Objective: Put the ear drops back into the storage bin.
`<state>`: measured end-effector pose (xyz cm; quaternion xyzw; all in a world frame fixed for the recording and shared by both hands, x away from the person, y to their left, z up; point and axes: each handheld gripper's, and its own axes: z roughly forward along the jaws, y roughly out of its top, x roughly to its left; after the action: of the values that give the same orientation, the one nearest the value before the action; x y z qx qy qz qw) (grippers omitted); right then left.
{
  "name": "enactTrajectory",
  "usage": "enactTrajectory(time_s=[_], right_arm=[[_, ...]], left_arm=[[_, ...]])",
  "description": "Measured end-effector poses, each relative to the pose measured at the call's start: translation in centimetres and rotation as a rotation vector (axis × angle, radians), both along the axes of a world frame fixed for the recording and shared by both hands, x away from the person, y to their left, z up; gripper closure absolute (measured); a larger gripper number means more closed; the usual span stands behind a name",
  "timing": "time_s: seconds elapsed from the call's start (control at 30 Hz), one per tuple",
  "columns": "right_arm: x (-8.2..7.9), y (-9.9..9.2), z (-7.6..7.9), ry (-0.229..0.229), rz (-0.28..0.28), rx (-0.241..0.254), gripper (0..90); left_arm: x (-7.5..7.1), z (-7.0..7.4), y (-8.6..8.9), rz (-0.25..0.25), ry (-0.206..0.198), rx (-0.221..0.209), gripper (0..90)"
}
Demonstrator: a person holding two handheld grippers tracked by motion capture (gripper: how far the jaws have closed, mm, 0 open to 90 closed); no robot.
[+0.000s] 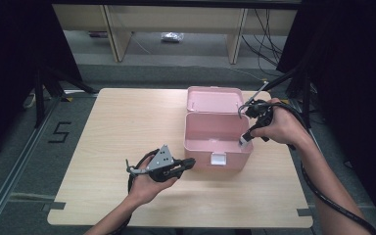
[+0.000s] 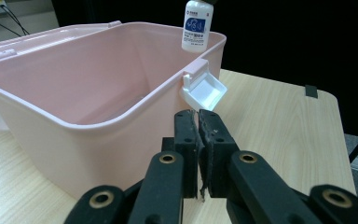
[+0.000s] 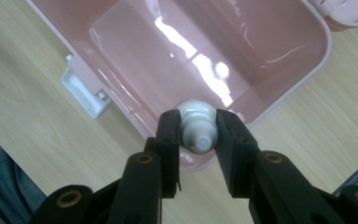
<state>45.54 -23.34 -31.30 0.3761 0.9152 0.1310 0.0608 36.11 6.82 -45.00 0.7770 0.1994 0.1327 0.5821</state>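
White bottle held over an open pink box on a desk [image 1: 127,127].
The right hand-held gripper [image 3: 196,133] clamps the small white bottle [image 3: 196,126] above the pink storage box [image 1: 210,132]; the left hand-held gripper [image 2: 198,140] rests nearby, jaws closed and empty.

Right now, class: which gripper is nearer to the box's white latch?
Left. The left gripper, jaws shut, sits on the table just short of the latch on the pink box. The right gripper holds a bottle above the box's corner.
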Motion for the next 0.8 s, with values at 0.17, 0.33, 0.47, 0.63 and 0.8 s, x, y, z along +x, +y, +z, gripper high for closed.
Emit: enactTrajectory(time_s=[0.17, 0.33, 0.47, 0.63, 0.8], right_arm=[[0.2, 0.2, -0.5, 0.013, -0.001, -0.010, 72.1], [0.4, 0.2, -0.8, 0.015, -0.006, -0.009, 72.1], [0.5, 0.3, -1.1, 0.020, -0.016, -0.016, 72.1], [0.6, 0.3, -1.4, 0.026, -0.016, -0.021, 72.1], [0.7, 0.3, -1.8, 0.032, -0.028, -0.023, 72.1]], left_arm=[[0.0, -0.1, 0.1, 0.007, 0.008, -0.003, 85.4], [0.0, -0.1, 0.2, 0.005, 0.003, -0.001, 85.2], [0.0, -0.2, 0.2, 0.007, 0.007, -0.001, 85.1], [-0.1, -0.3, 0.2, 0.008, 0.010, -0.003, 85.1], [-0.1, -0.4, 0.3, 0.014, 0.016, -0.008, 85.1]])
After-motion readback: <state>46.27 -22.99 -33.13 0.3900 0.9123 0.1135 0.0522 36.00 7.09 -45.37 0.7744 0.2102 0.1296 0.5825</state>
